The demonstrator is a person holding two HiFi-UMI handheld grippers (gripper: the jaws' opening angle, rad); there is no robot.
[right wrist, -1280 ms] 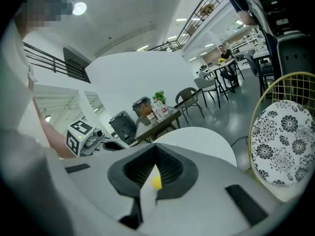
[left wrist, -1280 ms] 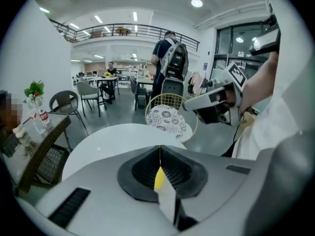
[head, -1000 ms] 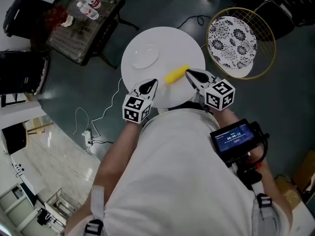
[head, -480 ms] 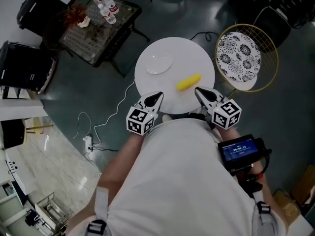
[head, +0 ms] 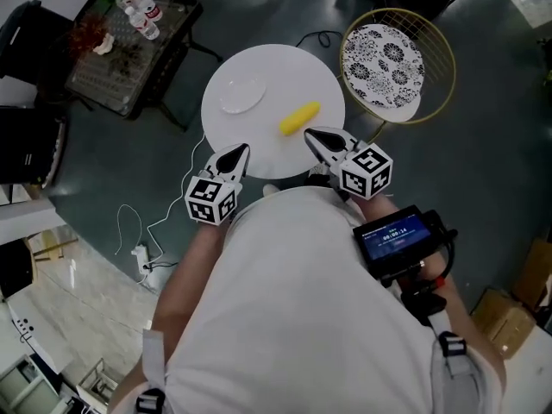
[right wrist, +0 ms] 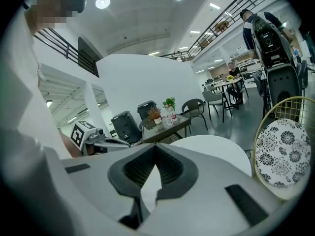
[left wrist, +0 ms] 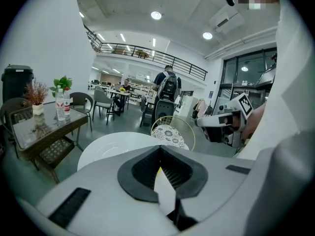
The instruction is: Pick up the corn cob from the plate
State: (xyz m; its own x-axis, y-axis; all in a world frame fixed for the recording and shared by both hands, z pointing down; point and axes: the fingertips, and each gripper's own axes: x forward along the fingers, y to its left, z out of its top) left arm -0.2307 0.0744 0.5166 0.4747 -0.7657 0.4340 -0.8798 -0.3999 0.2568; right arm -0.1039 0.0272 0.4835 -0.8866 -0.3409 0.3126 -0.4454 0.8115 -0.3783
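Corn cob (head: 299,117) lies diag, lower-left to upper-right.

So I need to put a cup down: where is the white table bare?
The white table is bare at far right, beyond the corn cob, and near left, between clear plate and left gripper. Crowded: near right, where the right gripper lies by the cob.

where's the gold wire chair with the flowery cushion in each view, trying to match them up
Head view: the chair sits at upper right, just right of the round white table.
Left gripper view: the chair is near centre, just above the jaws, past the table.
Right gripper view: the chair is at the right edge, right of the table.
Shared landmark: the round white table, next to the chair in all three.
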